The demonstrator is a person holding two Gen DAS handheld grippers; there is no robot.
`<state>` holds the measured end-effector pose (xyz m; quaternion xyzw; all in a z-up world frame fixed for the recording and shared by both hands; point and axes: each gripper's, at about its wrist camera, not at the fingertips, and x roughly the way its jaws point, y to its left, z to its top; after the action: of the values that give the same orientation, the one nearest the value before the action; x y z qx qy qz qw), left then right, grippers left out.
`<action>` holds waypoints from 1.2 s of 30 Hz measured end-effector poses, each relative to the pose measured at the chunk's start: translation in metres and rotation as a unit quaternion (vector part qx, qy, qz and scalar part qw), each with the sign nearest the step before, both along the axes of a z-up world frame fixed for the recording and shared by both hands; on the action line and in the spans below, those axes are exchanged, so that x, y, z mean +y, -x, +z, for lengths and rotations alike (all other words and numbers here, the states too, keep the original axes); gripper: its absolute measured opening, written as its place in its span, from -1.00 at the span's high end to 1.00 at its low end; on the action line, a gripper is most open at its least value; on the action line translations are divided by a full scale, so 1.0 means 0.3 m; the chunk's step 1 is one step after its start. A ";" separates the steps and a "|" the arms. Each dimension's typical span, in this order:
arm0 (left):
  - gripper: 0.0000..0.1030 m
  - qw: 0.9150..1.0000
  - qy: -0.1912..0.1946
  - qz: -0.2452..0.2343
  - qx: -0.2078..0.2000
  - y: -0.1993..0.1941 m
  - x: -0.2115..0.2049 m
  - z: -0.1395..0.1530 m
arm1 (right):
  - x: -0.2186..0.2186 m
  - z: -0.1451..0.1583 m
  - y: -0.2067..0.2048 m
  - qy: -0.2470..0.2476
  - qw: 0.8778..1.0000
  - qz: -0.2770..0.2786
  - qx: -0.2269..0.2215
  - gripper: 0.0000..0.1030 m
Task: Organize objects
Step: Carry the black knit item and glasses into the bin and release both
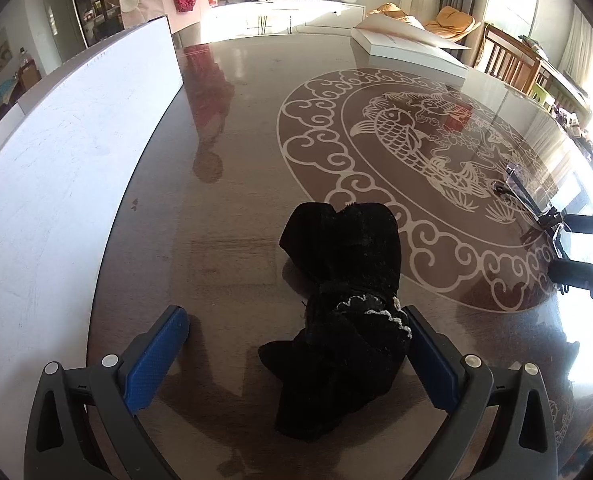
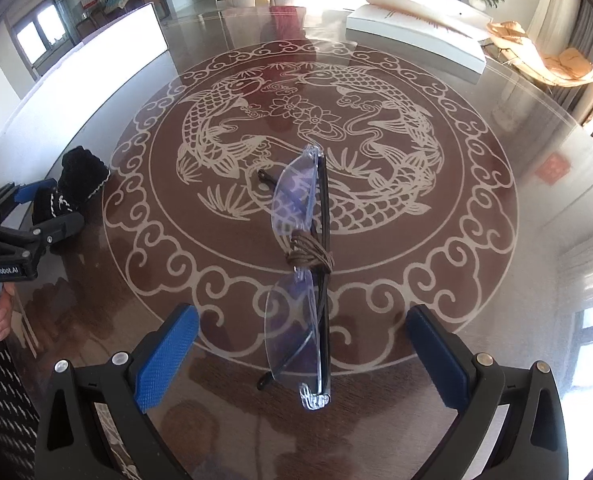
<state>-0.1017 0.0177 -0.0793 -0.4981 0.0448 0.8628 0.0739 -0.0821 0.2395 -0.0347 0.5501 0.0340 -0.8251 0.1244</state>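
Observation:
A black cloth pouch [image 1: 344,280] with white trim lies on the glossy table [image 1: 236,120] between the fingers of my left gripper [image 1: 296,340], which is open; the trim sits close to the right pad [image 1: 428,356]. Folded clear glasses [image 2: 292,196], with a brown cord [image 2: 310,258] wound round the bridge, lie lengthwise between the fingers of my open right gripper [image 2: 300,344]. In the right wrist view the left gripper [image 2: 54,208] and pouch [image 2: 82,174] are at the far left. The right gripper [image 1: 576,246] and glasses [image 1: 520,192] show at the left wrist view's right edge.
A tall white board [image 1: 56,160] stands along the table's left edge. A flat white box [image 2: 412,36] with paper on it lies at the far side. Wooden chairs [image 1: 508,60] stand beyond the right rim. A hand [image 2: 0,312] holds the left gripper's handle.

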 end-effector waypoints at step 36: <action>-0.85 0.953 -0.029 0.293 0.068 -0.219 -0.987 0.321 | -1.452 0.230 0.344 0.019 0.972 0.232 0.041 0.16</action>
<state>-0.0361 -0.2783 0.0169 -0.4272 -0.1234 0.8792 -0.1710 -0.1854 -0.1962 0.0344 0.4908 0.1502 -0.7960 0.3208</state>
